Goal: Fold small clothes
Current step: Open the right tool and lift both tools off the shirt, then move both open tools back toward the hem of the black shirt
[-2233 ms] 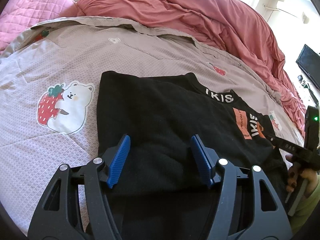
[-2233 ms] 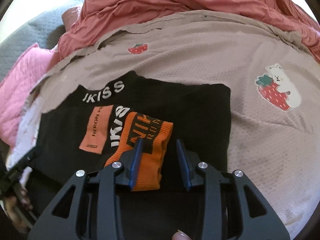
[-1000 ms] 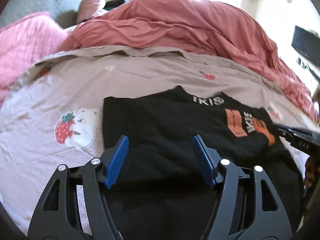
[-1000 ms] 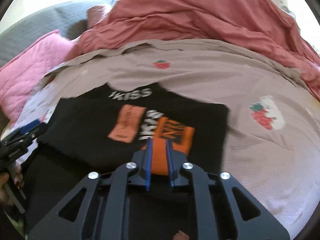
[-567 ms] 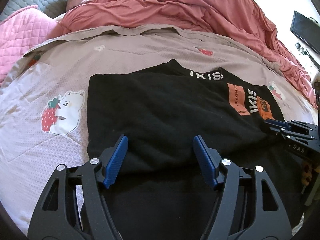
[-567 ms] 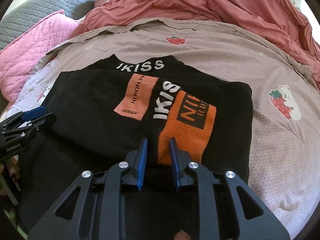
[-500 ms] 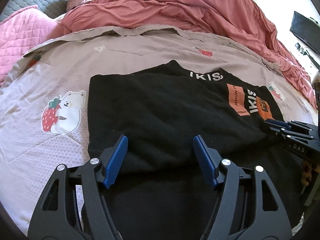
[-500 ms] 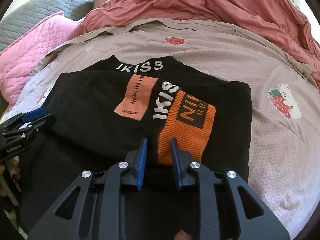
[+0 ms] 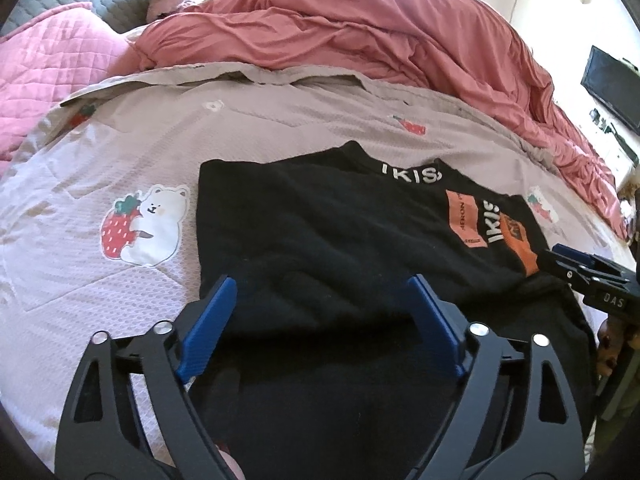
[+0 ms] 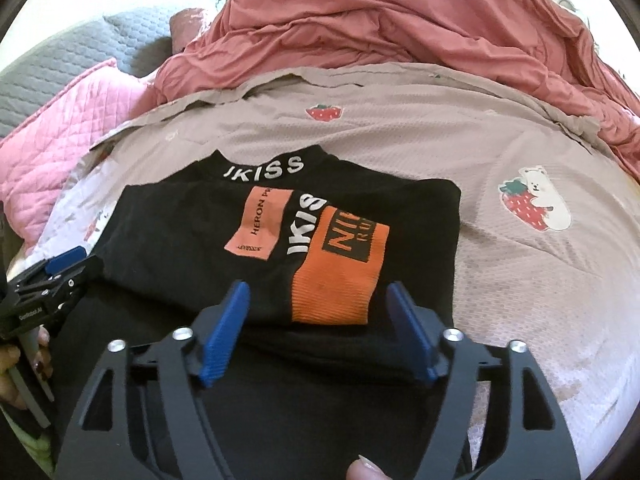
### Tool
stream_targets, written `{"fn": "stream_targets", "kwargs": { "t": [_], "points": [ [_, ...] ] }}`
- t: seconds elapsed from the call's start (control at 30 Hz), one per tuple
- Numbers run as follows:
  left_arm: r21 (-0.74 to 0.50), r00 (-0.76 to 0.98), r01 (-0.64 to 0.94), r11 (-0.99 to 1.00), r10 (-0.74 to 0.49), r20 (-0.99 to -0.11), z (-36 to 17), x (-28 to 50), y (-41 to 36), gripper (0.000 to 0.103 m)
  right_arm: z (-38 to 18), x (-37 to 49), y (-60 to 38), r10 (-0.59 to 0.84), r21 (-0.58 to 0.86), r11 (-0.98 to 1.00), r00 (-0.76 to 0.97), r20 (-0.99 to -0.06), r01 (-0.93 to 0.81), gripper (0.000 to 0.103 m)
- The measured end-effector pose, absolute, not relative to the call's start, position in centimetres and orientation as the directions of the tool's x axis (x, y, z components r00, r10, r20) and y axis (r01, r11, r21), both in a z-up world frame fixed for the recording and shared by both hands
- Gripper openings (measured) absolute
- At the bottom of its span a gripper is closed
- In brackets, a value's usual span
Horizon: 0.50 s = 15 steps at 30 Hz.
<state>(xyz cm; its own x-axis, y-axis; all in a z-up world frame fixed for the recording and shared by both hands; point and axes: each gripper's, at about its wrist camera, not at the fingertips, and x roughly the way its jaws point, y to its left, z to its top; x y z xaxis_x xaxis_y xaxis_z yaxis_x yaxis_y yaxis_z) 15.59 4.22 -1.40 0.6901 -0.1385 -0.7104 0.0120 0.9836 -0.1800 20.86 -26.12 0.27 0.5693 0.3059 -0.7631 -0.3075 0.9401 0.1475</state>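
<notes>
A black sweater [image 9: 320, 240] with white "IKISS" lettering and orange patches lies partly folded on the bed; it also shows in the right wrist view [image 10: 180, 232]. Its orange cuff [image 10: 340, 276] is folded onto the chest. My left gripper [image 9: 320, 300] is open, its blue fingers over the sweater's left half, holding nothing. My right gripper [image 10: 318, 300] is open just in front of the orange cuff, holding nothing. The left gripper also shows in the right wrist view [image 10: 60, 272], and the right gripper in the left wrist view [image 9: 572, 264].
The sweater lies on a beige bedspread [image 9: 120, 160] printed with strawberries and bears. A rumpled red duvet [image 9: 360, 40] is heaped behind it. A pink quilted pillow [image 9: 48, 60] and a grey quilted headboard [image 10: 60, 64] are at the far left. A dark screen [image 9: 612, 84] is at the far right.
My right gripper, narrowly shut at the orange cuff a second ago, has opened wide and let the cuff lie on the sweater. The left gripper stayed open and hardly moved.
</notes>
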Motion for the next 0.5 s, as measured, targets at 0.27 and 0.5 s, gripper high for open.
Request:
{"fn": "stream_targets", "kwargs": {
  "t": [0.27, 0.5],
  "points": [
    [-0.198, 0.727, -0.007, 0.98, -0.131, -0.674, -0.3, 13.9, 5.3, 0.093, 1.1, 20.4, -26.1, 0.308, 0.152, 0.941, 0.582, -0.753, -0.301, 0.083],
    [-0.221, 0.739, -0.039, 0.975, -0.12, -0.663, 0.0, 12.9, 6.5, 0.093, 2.0, 19.6, -26.1, 0.314, 0.151, 0.939, 0.591, -0.743, -0.308, 0.083]
  ]
}}
